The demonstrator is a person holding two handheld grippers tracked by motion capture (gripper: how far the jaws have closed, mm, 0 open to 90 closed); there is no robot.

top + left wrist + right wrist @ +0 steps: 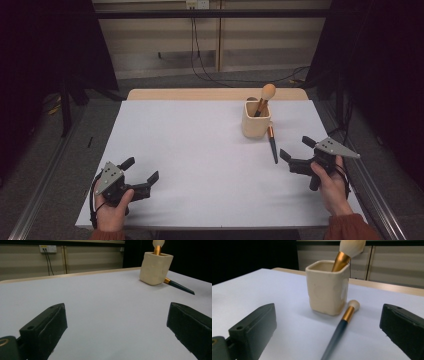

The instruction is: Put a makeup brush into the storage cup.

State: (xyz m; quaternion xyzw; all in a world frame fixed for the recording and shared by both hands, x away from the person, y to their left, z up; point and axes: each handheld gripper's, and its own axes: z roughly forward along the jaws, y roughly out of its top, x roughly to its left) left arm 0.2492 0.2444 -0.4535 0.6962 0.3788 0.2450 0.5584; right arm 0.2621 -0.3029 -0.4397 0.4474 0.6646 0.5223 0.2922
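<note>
A cream square cup (256, 120) (155, 268) (327, 287) stands at the back right of the white table (200, 150). A makeup brush (265, 97) (347, 253) with a gold ferrule and pale head stands in it, leaning. A second brush (272, 142) (178, 286) (340, 327) with a dark handle lies flat on the table, its head touching the cup's base. My right gripper (296, 149) (329, 340) is open, just right of the lying brush's handle end. My left gripper (140, 170) (117, 340) is open and empty near the front left.
A wooden strip (215, 94) runs along the table's far edge. Behind it are a wall, a socket (197, 4) and cables (200, 60) on the floor. Dark curtains flank both sides.
</note>
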